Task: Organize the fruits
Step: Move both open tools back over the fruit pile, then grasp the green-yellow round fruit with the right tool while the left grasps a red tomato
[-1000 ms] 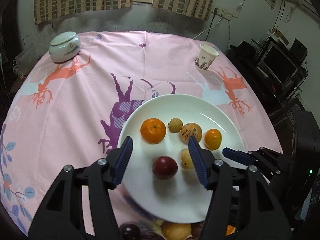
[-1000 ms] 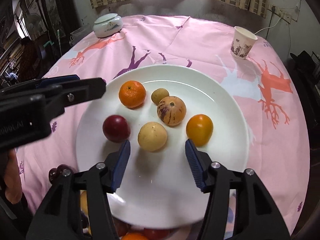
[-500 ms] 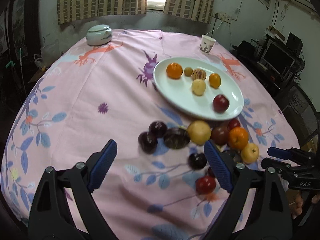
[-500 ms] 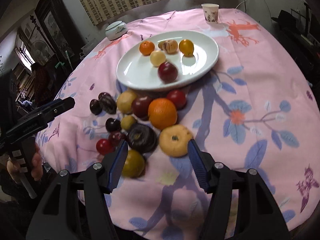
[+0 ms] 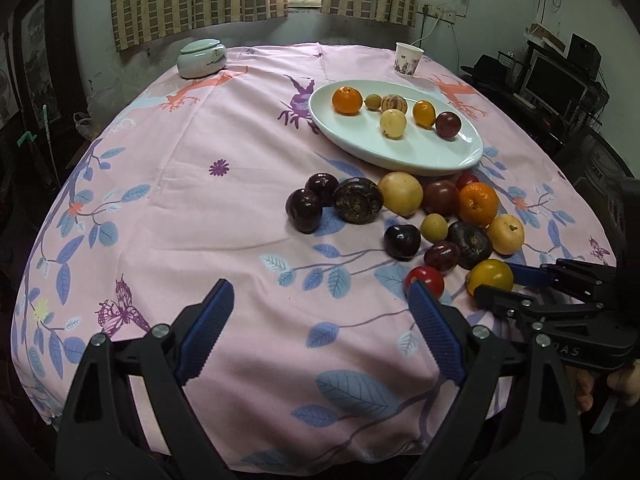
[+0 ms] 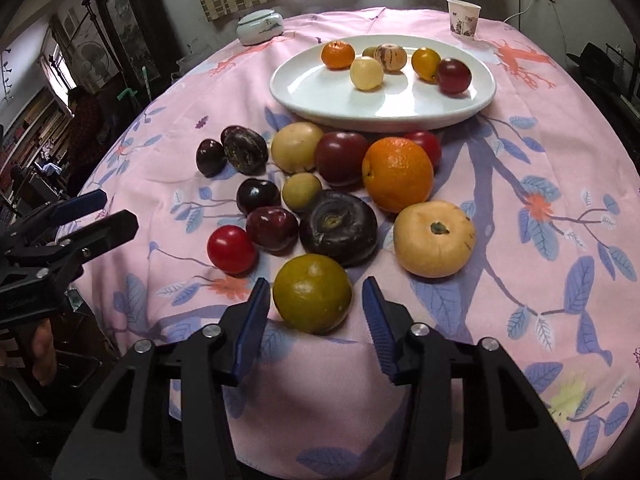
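A white plate [image 5: 400, 160] [image 6: 360, 118] holds several fruits, among them an orange, a striped one and a dark red one. In front of it, loose fruits lie in a heap on the pink cloth. My right gripper [image 6: 316, 282] [image 5: 508, 284] straddles a yellow-green round fruit [image 6: 312, 298] [image 5: 490, 276] at the heap's near edge. Its jaws are closing, and a thin gap still shows on each side of the fruit. My left gripper [image 5: 320, 286] [image 6: 92, 216] stands wide open over bare cloth left of the heap, with nothing between its fingers.
A lidded ceramic jar [image 5: 202, 58] [image 6: 260, 28] and a paper cup [image 5: 408, 60] [image 6: 464, 16] stand at the table's far side. The table's near edge runs just under both grippers. A monitor [image 5: 554, 78] and shelves crowd the right wall.
Both grippers have drawn back from over the plate to the table's near side. The left jaws have spread wider. The right jaws have narrowed around the yellow-green fruit.
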`<action>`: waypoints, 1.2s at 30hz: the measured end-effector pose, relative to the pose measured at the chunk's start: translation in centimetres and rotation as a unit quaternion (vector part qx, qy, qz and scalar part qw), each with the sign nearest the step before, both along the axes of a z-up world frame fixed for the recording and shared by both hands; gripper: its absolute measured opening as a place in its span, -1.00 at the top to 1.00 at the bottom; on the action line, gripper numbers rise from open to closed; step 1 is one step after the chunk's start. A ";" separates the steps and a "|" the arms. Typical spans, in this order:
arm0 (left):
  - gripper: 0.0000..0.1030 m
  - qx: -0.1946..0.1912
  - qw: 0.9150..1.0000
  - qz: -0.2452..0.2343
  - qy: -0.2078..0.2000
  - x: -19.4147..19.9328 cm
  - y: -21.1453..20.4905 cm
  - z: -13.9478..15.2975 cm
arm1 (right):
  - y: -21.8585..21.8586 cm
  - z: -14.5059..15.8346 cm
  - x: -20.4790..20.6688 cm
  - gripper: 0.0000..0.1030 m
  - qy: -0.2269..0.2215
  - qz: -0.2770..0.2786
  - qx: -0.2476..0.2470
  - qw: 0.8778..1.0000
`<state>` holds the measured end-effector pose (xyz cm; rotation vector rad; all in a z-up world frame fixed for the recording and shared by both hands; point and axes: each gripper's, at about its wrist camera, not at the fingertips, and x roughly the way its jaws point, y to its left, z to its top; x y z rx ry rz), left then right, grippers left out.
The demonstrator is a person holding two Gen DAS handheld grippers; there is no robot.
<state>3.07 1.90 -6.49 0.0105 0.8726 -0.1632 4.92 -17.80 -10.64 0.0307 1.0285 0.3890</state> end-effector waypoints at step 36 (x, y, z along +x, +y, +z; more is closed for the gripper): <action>0.38 0.024 0.999 -0.030 0.021 1.5 -8.4 -4.7 | -6.4 2.4 -5.3 0.22 -0.050 -0.068 0.019 0.996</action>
